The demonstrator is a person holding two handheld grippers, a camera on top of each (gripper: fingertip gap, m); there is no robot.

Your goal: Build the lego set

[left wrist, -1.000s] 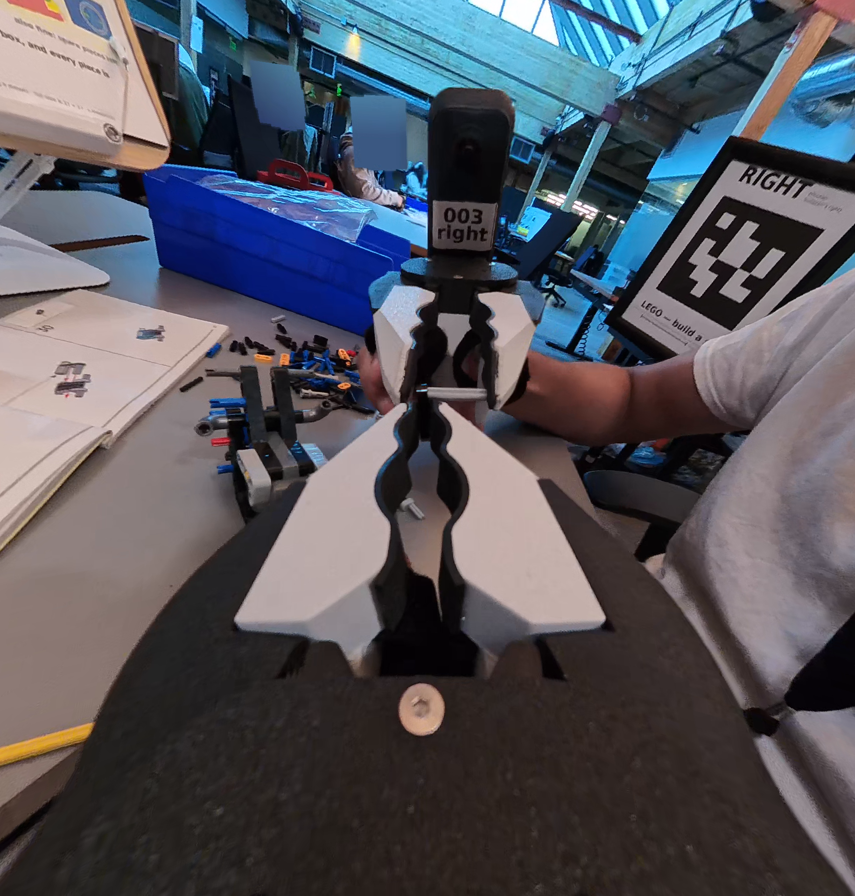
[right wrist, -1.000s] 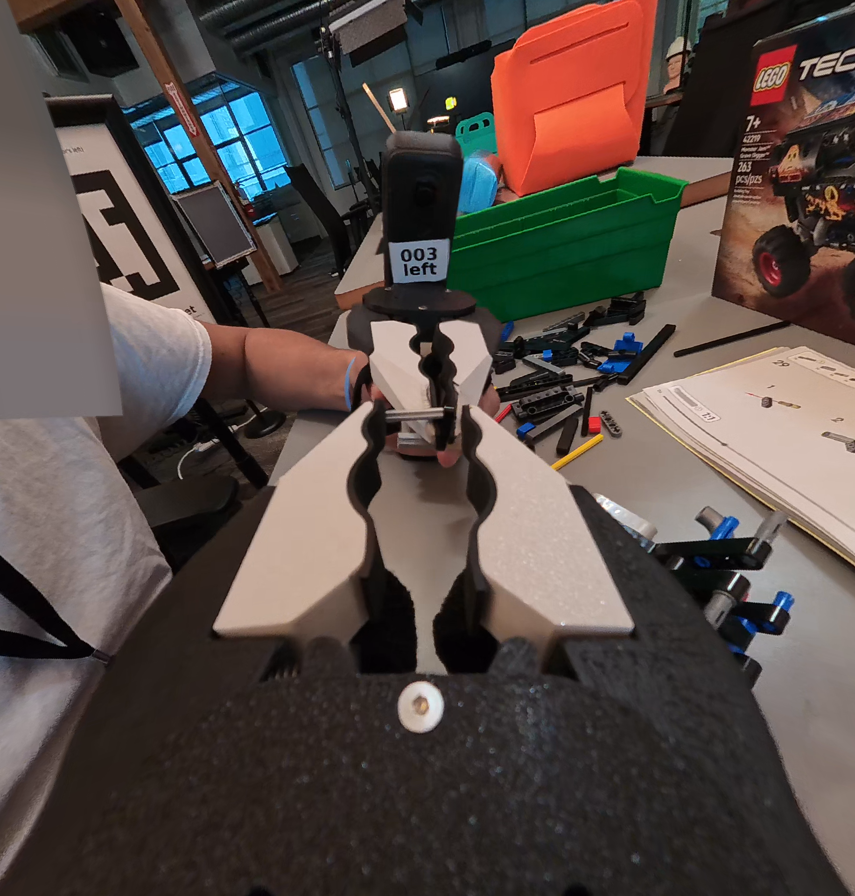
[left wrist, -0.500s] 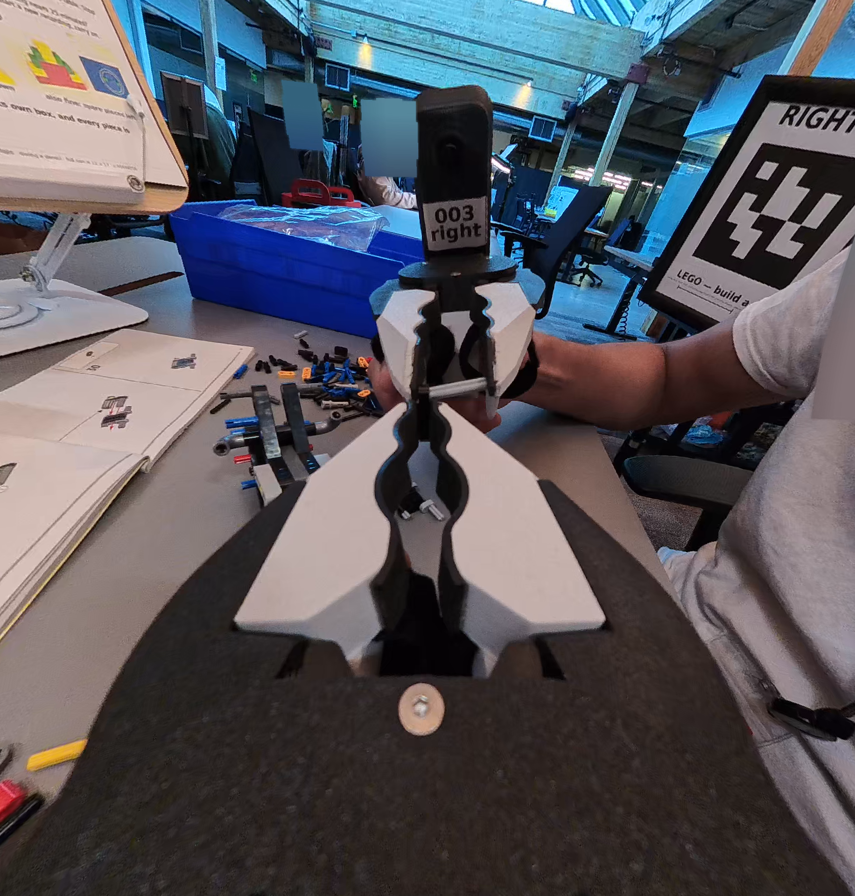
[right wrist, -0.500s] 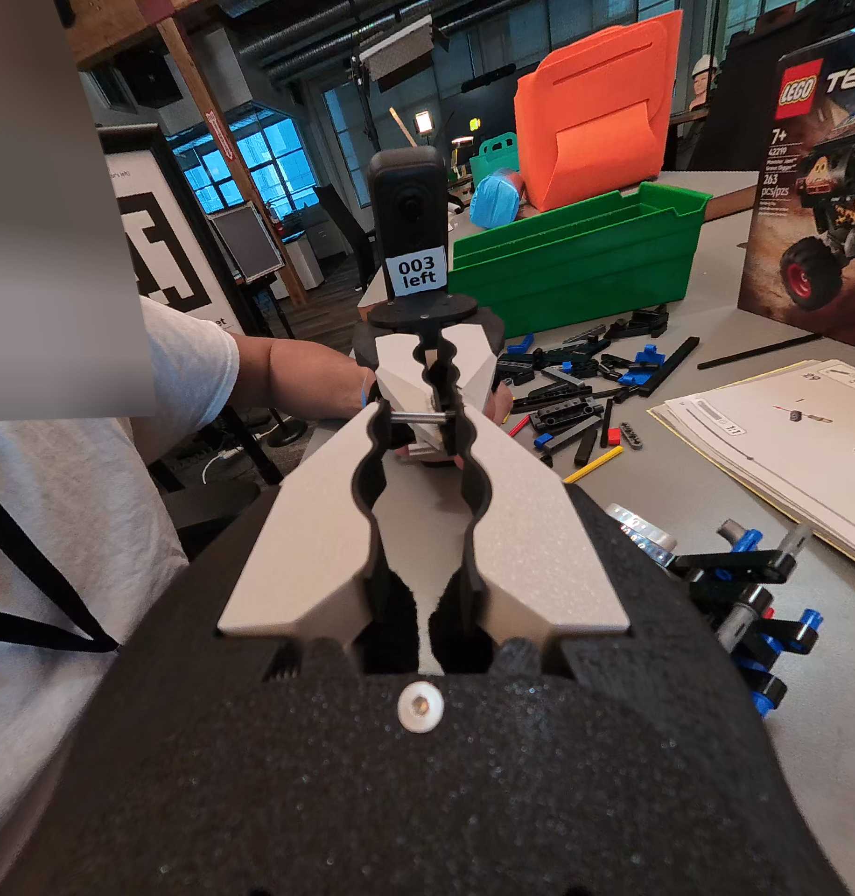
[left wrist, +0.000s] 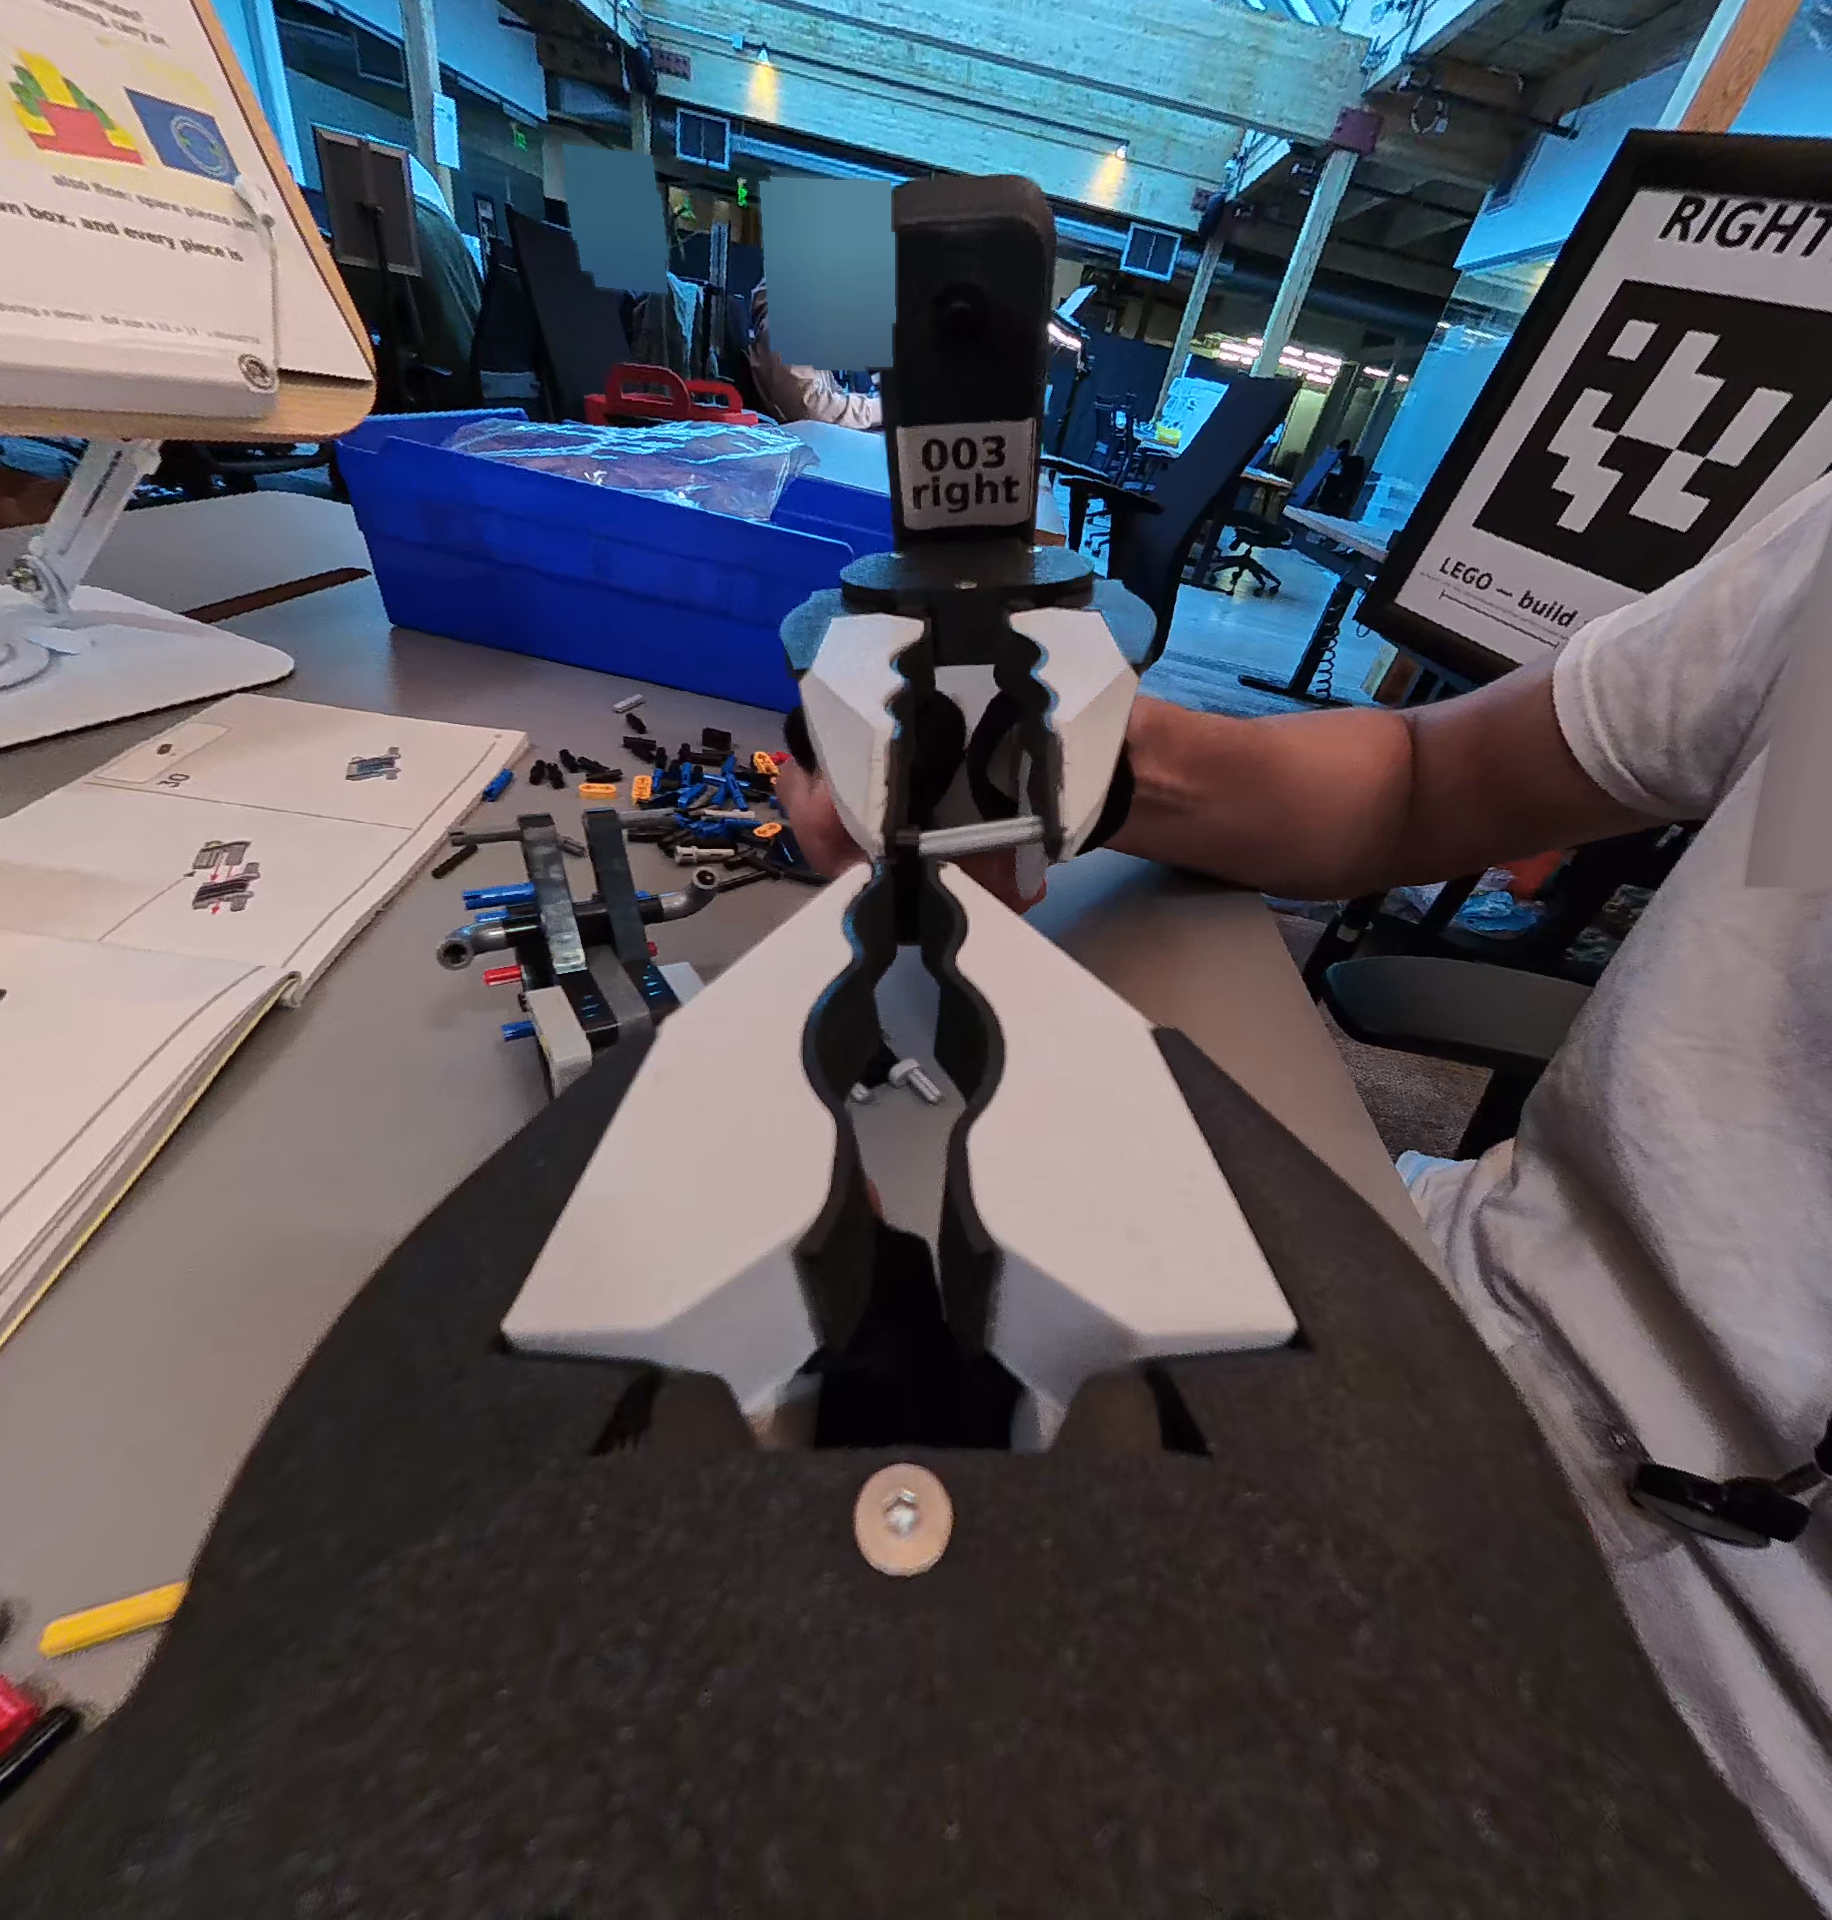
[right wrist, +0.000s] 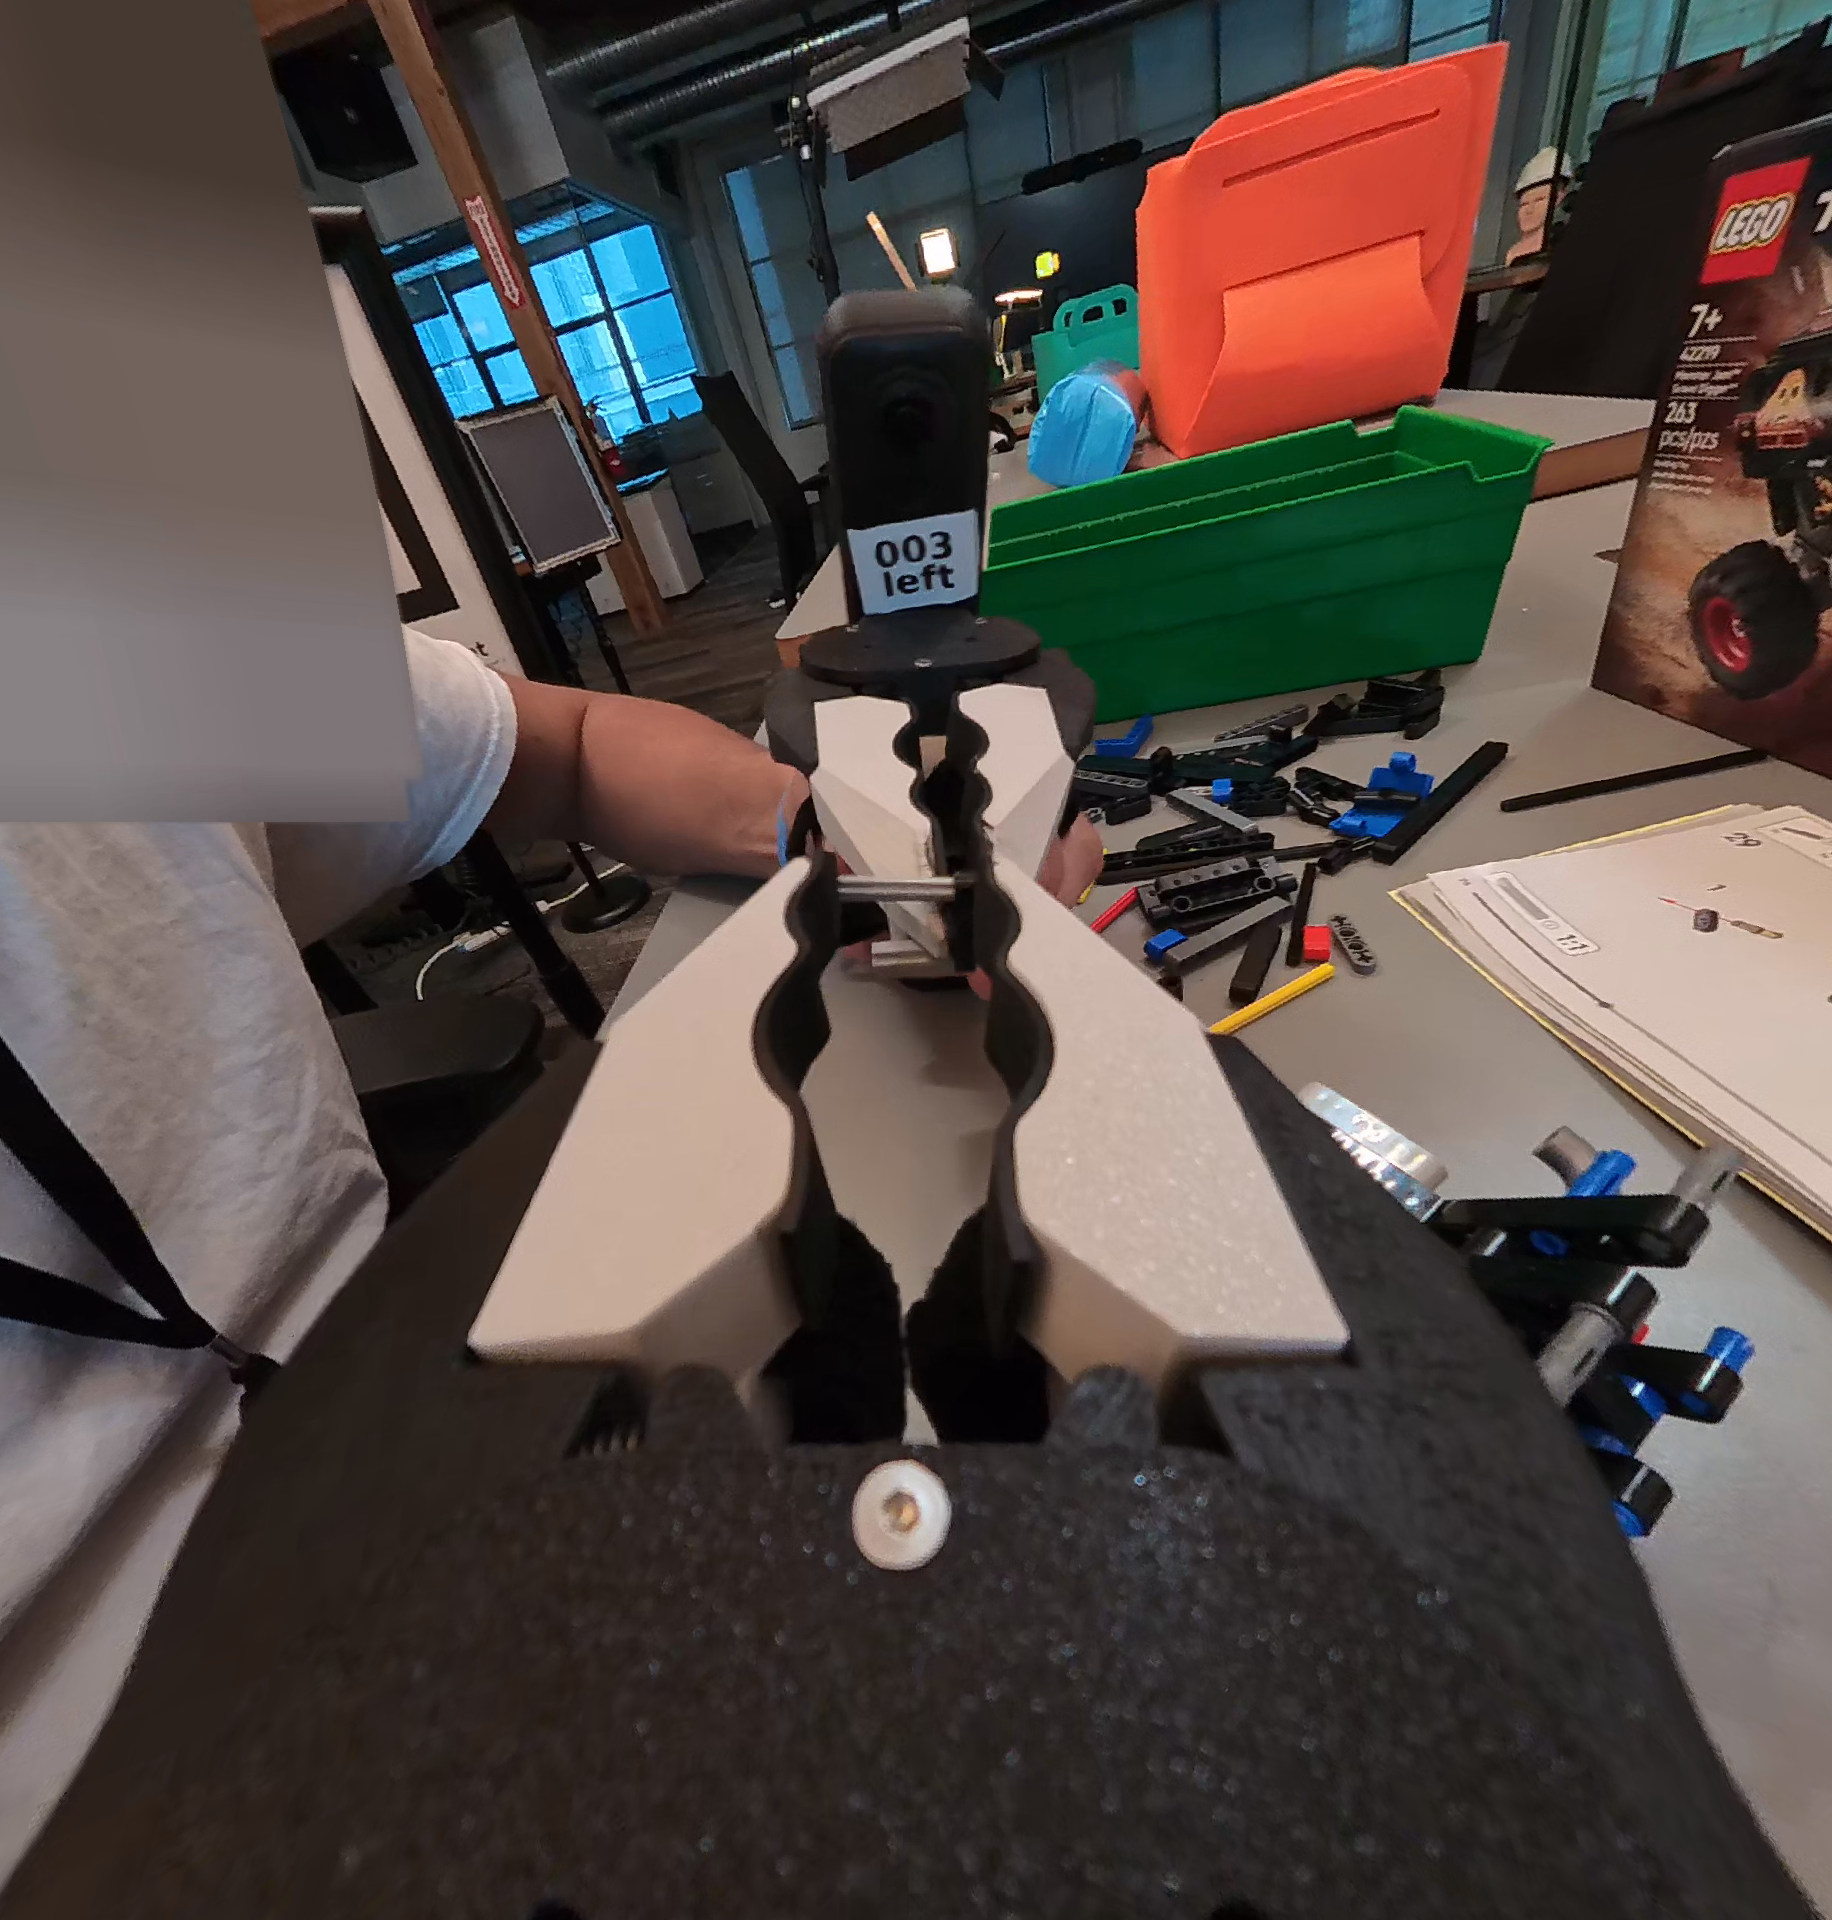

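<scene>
Grey axle (left wrist: 979, 834) is pinched between the closed left gripper (left wrist: 896, 883) and right gripper (right wrist: 896, 894) tips, while the half-built chassis (left wrist: 579, 956) and many loose pieces (right wrist: 1255, 831) await on the table.

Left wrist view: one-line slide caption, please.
Two grippers, left gripper and right gripper, meet tip to tip on a grey axle above the table.

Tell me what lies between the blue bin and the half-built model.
Small loose pieces lie scattered between blue bin and half-built model, in the left wrist view.

Blue bin (left wrist: 579, 582), green bin (right wrist: 1255, 582), orange folder (right wrist: 1307, 239).
</scene>
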